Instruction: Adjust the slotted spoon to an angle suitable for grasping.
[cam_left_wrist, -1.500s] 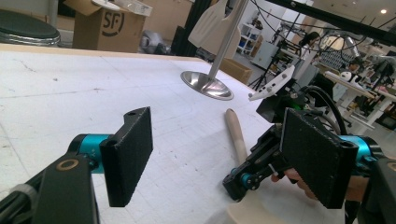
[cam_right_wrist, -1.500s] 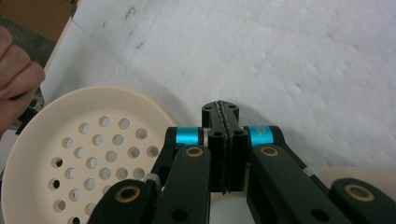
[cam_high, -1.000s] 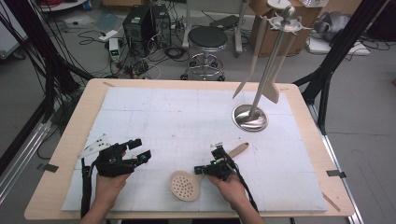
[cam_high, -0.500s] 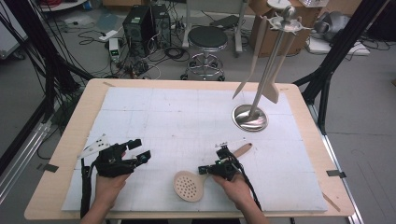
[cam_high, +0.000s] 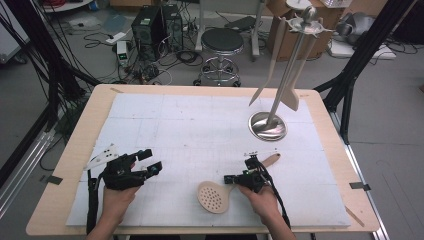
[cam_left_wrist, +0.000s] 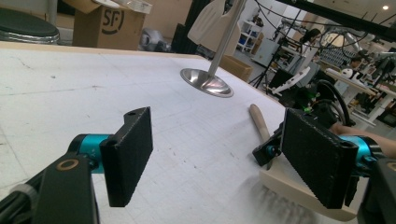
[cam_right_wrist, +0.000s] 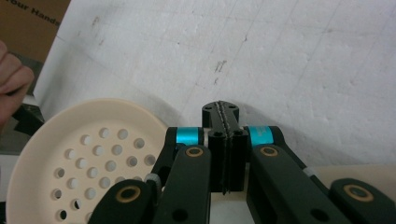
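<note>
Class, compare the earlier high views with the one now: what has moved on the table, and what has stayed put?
The right hand-held gripper, shut on the handle of the skimmer, has slid it a little toward the table's right side. The left hand-held gripper stays open and in place, and the utensil stand has not moved.

Light wooden table (cam_high: 85, 131), rounded corners. White foam board sheet (cam_high: 190, 130) covers most of top, bare wood border all round, faint grid seams and small scuffs on sheet. On sheet, far right: round shiny metal stand base (cam_high: 268, 125), slanted pole rising from it. Near edge, centre: cream perforated skimmer spoon with wooden handle (cam_high: 214, 196), round head on sheet, handle angled toward stand base. Dark tape tabs at table's left and right edges.
</note>
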